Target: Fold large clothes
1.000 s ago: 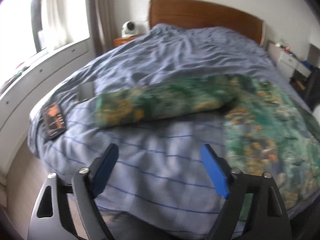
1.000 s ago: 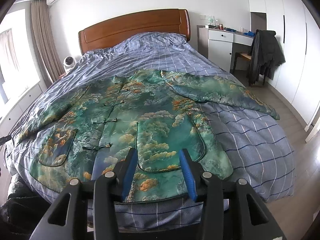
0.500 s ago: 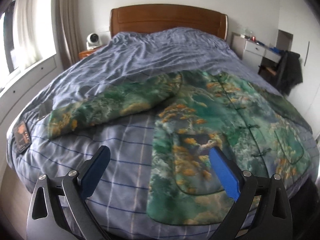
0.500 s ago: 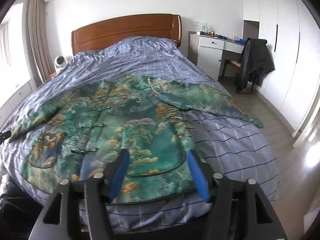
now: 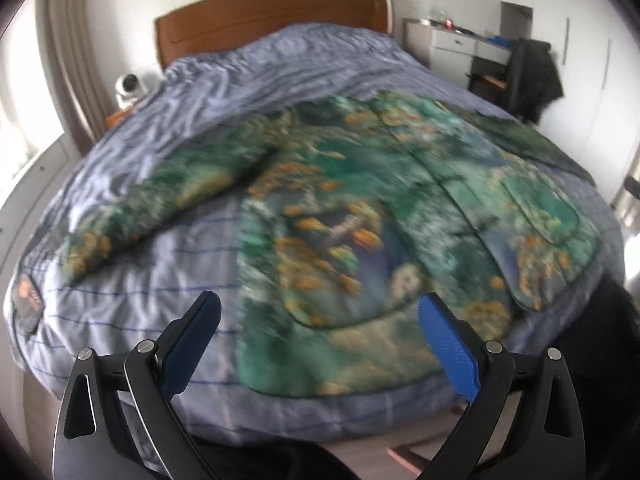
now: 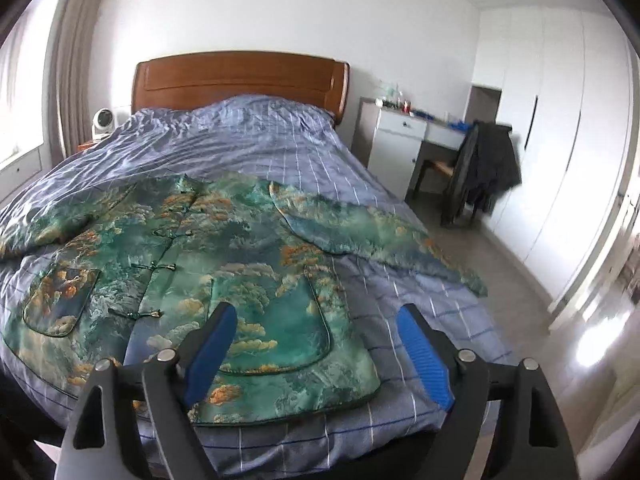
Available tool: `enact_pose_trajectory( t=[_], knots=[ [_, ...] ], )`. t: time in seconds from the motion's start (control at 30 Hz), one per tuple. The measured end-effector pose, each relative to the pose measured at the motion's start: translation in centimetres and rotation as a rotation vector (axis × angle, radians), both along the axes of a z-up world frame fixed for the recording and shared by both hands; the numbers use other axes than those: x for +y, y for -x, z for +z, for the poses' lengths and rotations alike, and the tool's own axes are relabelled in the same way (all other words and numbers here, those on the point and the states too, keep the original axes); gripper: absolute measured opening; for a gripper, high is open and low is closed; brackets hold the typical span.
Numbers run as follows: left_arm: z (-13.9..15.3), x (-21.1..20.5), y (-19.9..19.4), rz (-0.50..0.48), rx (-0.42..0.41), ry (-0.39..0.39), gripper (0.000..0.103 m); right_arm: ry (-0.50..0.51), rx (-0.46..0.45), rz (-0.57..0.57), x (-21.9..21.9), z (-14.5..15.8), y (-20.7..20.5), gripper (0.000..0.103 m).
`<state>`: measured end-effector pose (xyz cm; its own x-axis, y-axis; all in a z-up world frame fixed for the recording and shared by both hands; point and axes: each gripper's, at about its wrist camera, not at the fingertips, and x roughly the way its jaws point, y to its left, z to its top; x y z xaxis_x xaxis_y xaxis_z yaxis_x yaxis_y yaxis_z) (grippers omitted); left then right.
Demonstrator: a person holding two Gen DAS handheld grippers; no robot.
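Left tool (image 5: 320, 320) spread wide, nothing pinched, low centre of frame, aimed at the hem of the jacket (image 5: 392, 216); right tool (image 6: 316, 328) likewise spread and holding nothing, low centre of its frame over the jacket's (image 6: 192, 264) lower right corner. One jacket, lying flat and front-up across the near half of the bed (image 6: 256, 140), two sleeves out to either side, two patch pockets, three knot fasteners visible in the right view. Left view is blurred; one dark coat (image 6: 484, 168) hangs on a chair at right.
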<state>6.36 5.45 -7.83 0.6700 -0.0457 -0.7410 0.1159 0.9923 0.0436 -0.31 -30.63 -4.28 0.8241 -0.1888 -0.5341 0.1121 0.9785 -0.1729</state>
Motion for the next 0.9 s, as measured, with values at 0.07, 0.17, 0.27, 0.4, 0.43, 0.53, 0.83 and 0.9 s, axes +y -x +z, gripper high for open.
enact_pose_trajectory(
  t=[0.07, 0.17, 0.27, 0.4, 0.43, 0.53, 0.83, 0.9],
  knots=[
    [-0.2, -0.7, 0.2, -0.032, 0.025, 0.006, 0.099, 0.009, -0.015, 0.014, 0.4, 0.4, 0.2, 0.088],
    [0.2, -1.3, 0.7, -0.057, 0.019, -0.005, 0.099, 0.029, -0.020, 0.008, 0.6, 0.6, 0.2, 0.092],
    [0.9, -1.5, 0.6, -0.039, -0.004, -0.041, 0.101, 0.038, -0.017, -0.007, 0.4, 0.7, 0.2, 0.097],
    [2.1, -1.4, 0.4, -0.048, -0.028, -0.033, 0.101, 0.032, -0.017, -0.017, 0.0, 0.8, 0.3, 0.101],
    [2.4, -1.5, 0.4, -0.043, -0.038, -0.029, 0.101, 0.030, -0.019, -0.016, 0.0, 0.9, 0.4, 0.101],
    [3.1, -1.7, 0.5, -0.029, -0.066, -0.040, 0.101, 0.028, -0.016, -0.005, 0.1, 1.0, 0.3, 0.101],
    [4.9, -3.2, 1.3, -0.057, -0.147, -0.086, 0.101, 0.026, -0.004, 0.018, 0.8, 0.7, 0.2, 0.101],
    [5.2, -3.6, 1.5, -0.063, -0.158, -0.096, 0.101, 0.023, -0.005, 0.017, 0.9, 0.7, 0.2, 0.101]
  ],
)
